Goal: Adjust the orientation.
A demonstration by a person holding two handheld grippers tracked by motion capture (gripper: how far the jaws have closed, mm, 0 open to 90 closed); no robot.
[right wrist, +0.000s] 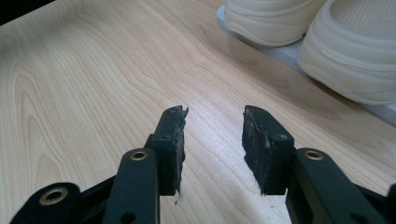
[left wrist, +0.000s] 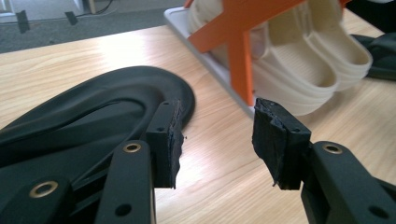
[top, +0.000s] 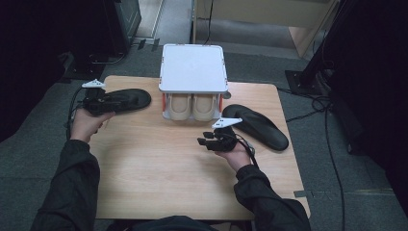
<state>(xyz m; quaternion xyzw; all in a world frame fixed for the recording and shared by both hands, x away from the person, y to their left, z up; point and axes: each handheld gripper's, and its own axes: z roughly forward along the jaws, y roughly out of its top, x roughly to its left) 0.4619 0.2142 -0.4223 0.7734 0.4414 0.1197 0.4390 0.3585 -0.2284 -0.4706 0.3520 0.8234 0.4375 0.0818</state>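
High view: left black slipper (top: 122,100) lies crosswise (toe toward rack (top: 193,67)).

The support was a light wood-grain table (top: 159,163) with rounded corners, standing on grey carpeted floor (top: 29,159). A small rack (top: 193,67) with a white top and orange side braces stood at the far middle of the table. A pair of cream shoes (top: 193,107) sat side by side on the rack's lower shelf, toes facing the person. One black slipper (top: 126,98) lay on the table left of the rack, near the left edge. A second black slipper (top: 260,126) lay right of the rack, angled toward the right edge.
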